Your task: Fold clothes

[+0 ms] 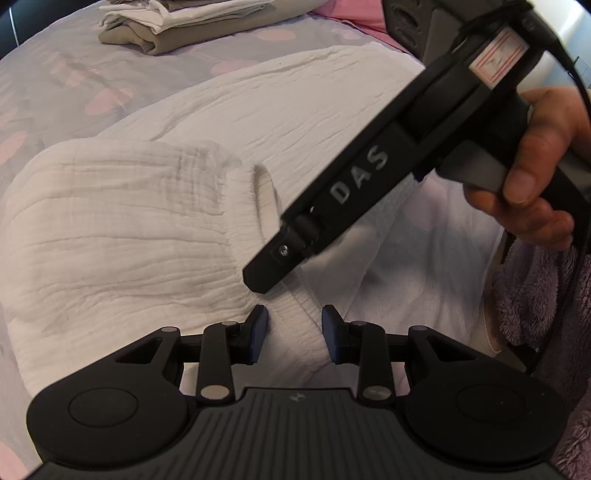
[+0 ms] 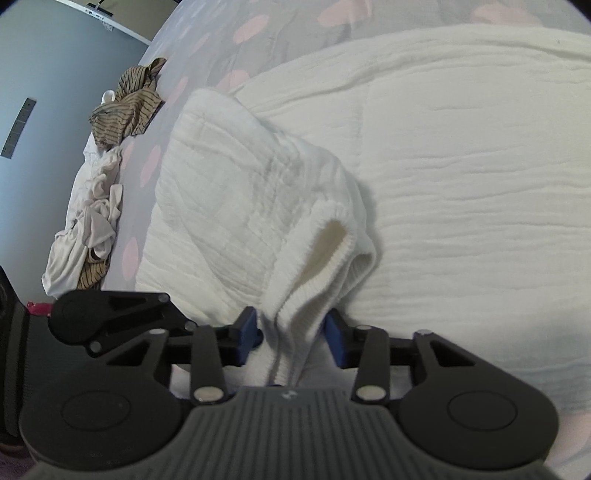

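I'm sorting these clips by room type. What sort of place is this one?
Most likely a bedroom. The white garment is spread on a grey bedspread with pink spots, a stack of folded clothes sits further back, and a loose heap of unfolded clothes lies along the bed's edge.

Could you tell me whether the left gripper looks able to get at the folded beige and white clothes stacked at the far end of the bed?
Probably not yet: the left gripper straddles the white crinkled garment's band, and the stack lies far off.
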A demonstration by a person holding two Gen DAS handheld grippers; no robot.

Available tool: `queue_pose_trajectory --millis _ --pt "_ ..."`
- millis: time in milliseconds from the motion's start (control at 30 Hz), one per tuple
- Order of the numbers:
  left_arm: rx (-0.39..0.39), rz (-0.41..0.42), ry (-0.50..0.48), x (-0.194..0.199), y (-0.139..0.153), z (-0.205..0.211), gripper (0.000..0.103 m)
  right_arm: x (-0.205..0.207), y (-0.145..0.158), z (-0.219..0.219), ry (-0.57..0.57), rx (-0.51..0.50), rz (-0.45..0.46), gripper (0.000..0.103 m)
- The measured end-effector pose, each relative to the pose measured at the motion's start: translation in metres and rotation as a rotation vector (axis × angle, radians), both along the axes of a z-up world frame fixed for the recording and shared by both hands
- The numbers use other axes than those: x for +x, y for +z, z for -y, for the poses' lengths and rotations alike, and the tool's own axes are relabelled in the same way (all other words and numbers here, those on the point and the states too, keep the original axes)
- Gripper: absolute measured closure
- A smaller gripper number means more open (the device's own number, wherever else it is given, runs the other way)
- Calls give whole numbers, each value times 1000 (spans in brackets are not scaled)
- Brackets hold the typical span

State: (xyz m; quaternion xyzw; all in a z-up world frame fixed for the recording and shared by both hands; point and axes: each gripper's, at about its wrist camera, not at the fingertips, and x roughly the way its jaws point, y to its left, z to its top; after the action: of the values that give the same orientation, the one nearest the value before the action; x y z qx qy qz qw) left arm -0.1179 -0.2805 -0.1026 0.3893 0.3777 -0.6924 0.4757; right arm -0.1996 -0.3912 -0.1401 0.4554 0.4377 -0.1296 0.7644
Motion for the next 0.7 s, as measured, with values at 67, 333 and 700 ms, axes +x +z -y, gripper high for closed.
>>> queue_pose_trajectory --millis 67,333,700 --pt "2 -6 5 1 -1 0 74 0 2 -1 5 5 10 62" --pt "14 8 9 -4 -1 4 74 6 -8 -4 16 3 -29 69" --pt "1 22 58 6 17 2 73 12 12 -18 87 -128 -25 86"
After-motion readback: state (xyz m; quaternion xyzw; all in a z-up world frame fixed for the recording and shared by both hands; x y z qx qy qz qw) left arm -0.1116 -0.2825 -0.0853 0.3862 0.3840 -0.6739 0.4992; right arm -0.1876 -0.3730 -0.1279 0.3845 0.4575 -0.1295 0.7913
